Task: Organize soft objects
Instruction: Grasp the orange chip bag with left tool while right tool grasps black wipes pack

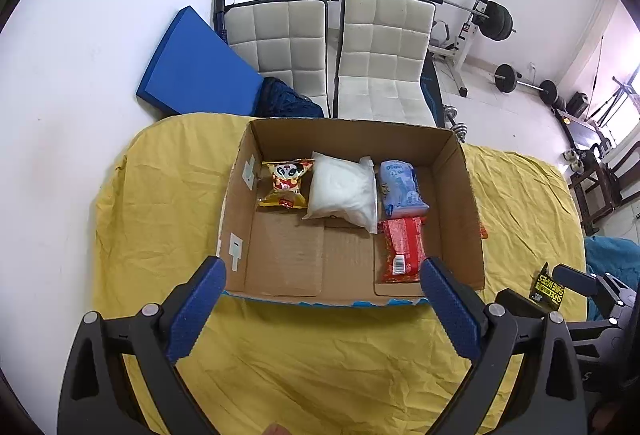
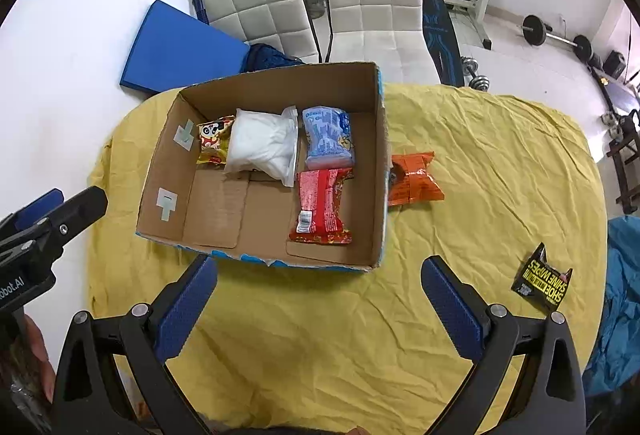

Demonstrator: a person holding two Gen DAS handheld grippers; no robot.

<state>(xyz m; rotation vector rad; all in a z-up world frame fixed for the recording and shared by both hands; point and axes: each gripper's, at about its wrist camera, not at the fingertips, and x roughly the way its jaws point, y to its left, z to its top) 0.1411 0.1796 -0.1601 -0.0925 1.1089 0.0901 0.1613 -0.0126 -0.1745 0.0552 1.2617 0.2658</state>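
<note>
An open cardboard box [image 1: 460,171] [image 2: 380,139] sits on a yellow cloth. Inside lie a panda snack packet [image 1: 285,184] [image 2: 214,140], a white soft bag [image 1: 344,191] [image 2: 262,145], a light blue pack [image 1: 402,189] [image 2: 329,133] and a red packet [image 1: 401,249] [image 2: 322,211]. An orange snack bag [image 2: 416,179] lies on the cloth right of the box. A black wipes packet [image 2: 542,281] [image 1: 546,285] lies further right. My left gripper [image 1: 322,277] is open and empty at the box's near wall. My right gripper [image 2: 320,275] is open and empty in front of the box.
The yellow cloth [image 2: 320,335] covers the table. Behind stand two white chairs [image 1: 380,47], a blue mat [image 1: 192,67] and weight gear [image 1: 496,19]. A teal cloth [image 2: 624,275] lies at the right edge. The left gripper also shows in the right wrist view [image 2: 80,205].
</note>
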